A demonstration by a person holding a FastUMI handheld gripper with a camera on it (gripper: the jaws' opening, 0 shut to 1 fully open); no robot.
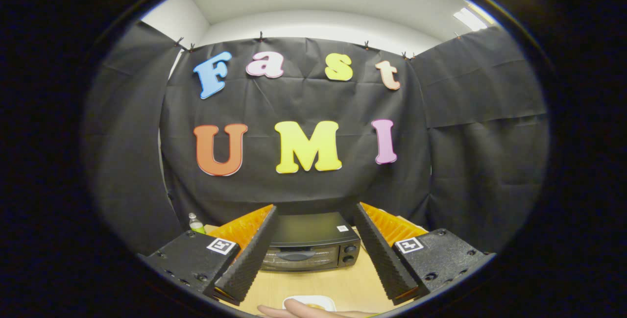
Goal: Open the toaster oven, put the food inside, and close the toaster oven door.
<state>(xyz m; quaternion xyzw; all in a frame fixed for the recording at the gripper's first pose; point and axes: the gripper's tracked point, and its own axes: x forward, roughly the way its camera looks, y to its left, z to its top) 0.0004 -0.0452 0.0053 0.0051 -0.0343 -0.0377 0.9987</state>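
A: Gripper view first, what's there?

B: Oven [310, 242] sits on the counter [318, 286], far side, w/ its back near the black cloth wall. Door is shut, handle [295, 256] runs across the front, two knobs [349, 254] on the right of the door.

A: And the gripper [313, 247]?

B: Jaws spread wide, nothing between them, nothing held. They're up off the counter, and the oven shows thru the gap, well beyond the tips.

A: Food?

B: White plate [309, 302] on the near part of the counter, just below the jaws, something orange-yellow on it. Can't tell what kind of food, too little shows. A person's hand [303, 311] lies at the near edge, right by the plate, prob touching it, hard to be sure.

A: Anything else?

B: Small bottle [196, 223] w/ a green label, far left, beside the left finger. Not part of the job.

A: So which step?

B: Step one, I'd say. Door not open yet, food not in, so approx nothing done.

A: Next move needs what?

B: Judging from this: bring the jaws fwd and down to the handle, line the gap up w/ it, close on it, then swing the door down toward the near side. Plate is in the door's path maybe, so watch clearance.
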